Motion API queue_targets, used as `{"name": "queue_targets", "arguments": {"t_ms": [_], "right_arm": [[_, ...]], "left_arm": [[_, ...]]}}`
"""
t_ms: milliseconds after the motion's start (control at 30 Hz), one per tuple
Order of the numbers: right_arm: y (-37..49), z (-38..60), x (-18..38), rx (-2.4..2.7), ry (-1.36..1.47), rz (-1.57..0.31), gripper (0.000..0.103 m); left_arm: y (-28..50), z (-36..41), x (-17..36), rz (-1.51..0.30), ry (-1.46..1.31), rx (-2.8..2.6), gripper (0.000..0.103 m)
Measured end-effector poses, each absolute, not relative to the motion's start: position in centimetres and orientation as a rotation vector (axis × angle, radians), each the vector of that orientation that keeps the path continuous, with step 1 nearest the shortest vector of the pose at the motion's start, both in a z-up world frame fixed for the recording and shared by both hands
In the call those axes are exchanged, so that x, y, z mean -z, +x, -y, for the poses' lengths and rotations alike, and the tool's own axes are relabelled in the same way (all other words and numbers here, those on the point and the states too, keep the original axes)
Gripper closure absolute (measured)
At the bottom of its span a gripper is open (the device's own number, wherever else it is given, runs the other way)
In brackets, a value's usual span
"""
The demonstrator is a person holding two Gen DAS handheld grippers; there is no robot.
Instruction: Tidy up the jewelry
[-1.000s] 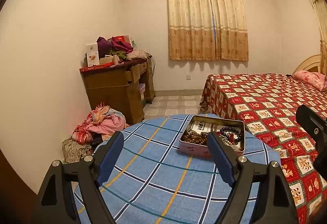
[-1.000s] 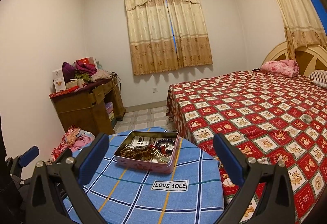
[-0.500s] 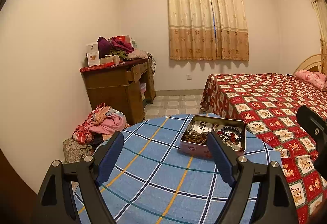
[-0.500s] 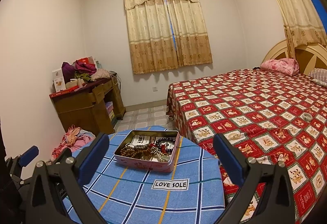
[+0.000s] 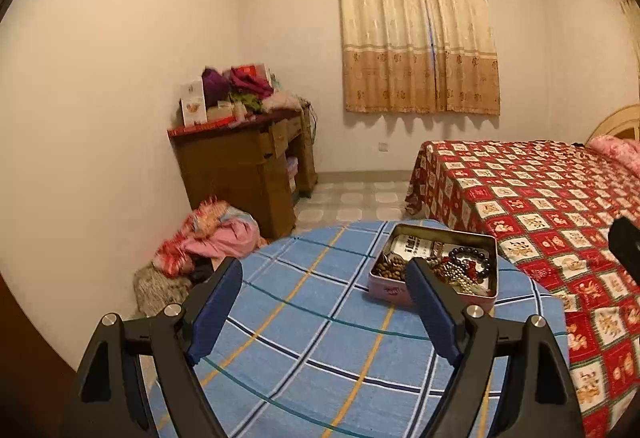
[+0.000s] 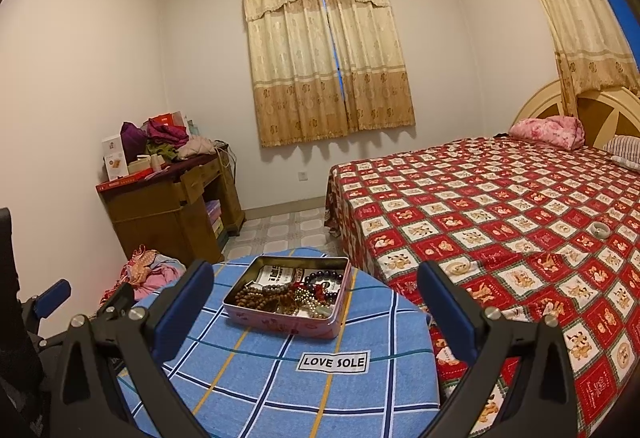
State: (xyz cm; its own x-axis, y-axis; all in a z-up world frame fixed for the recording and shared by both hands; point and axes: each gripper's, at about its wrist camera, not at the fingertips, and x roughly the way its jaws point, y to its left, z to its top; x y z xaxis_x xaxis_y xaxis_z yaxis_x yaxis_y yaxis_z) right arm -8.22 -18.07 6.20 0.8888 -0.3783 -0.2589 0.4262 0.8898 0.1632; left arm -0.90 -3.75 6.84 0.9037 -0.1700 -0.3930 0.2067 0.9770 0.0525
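An open pink tin point(image 6: 280, 322) sits on a round table with a blue plaid cloth point(image 6: 280, 390). It holds brown wooden beads point(image 6: 252, 298), a dark bead bracelet point(image 6: 324, 276) and a gold chain, tangled together. The tin also shows in the left wrist view point(image 5: 386, 290), with the dark bracelet point(image 5: 470, 256) inside. My left gripper point(image 5: 324, 302) is open and empty above the table, left of the tin. My right gripper point(image 6: 316, 310) is open and empty, held above and in front of the tin.
A bed with a red patterned cover point(image 6: 500, 206) stands right of the table. A cluttered wooden dresser point(image 6: 168, 206) stands at the left wall, with a pile of clothes point(image 5: 212, 238) on the floor beside it. A "LOVE SOLE" label point(image 6: 334, 361) is on the cloth.
Both views have shifted slightly; the tin sits a little lower and nearer in the right wrist view. Both grippers stay open and empty.
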Motion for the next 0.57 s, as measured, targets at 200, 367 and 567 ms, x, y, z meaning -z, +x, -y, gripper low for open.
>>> {"name": "queue_targets", "arguments": {"t_ms": [200,367,567], "right_arm": [[-8.1,18.1,-6.1,0.420,0.219,-0.226,0.000],[-7.8,18.1,-5.6,0.418,0.217,-0.238,0.000],[-7.3,19.0,-5.2,0.454,0.213,-0.259,0.000]], "left_arm": [[-0.4,3.0,-6.6,-0.421,0.042,0.251,0.019],[-0.3,3.1,-6.5,-0.417,0.049,0.237,0.019],[0.4,3.3,-6.0,-0.432,0.091,0.199,0.019]]}}
